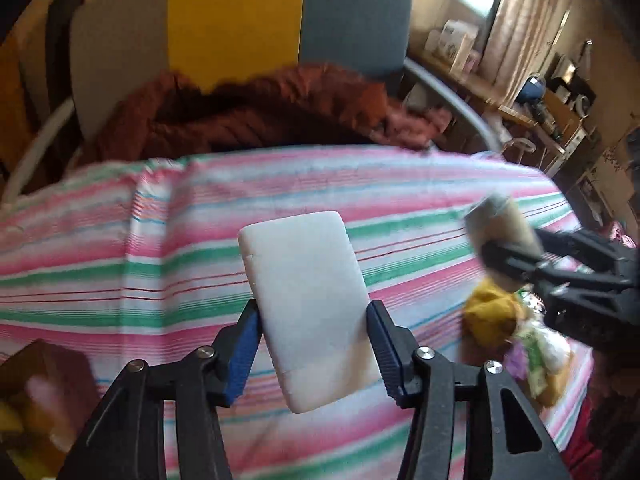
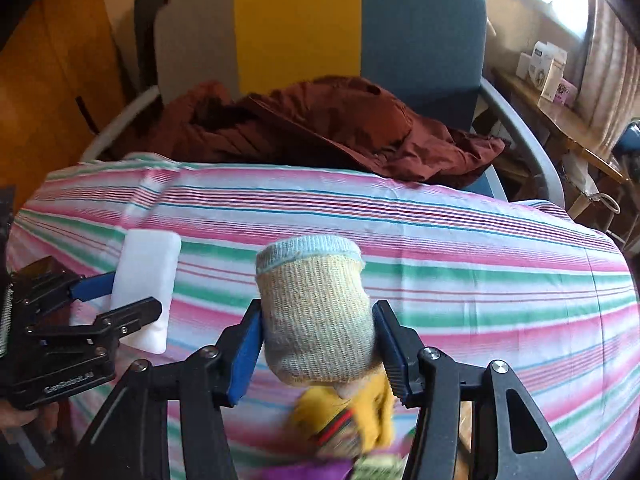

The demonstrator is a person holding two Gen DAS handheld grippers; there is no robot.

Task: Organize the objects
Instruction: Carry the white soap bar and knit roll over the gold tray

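Pinching a white block [image 1: 308,308] by its long sides, the left tongs [image 1: 312,344] hold it clear above the striped cloth [image 1: 160,280], while the right tongs [image 2: 318,344] squeeze 1 rolled sock [image 2: 316,316], likely lifted for sorting away from the yellow clutter [image 2: 348,412] below.

Striped surface [image 2: 440,240] bare across middle and far edge. Rust jacket [image 2: 340,128] heaped beyond far edge. Yellow cloth pile [image 1: 496,320] crowds near right corner.
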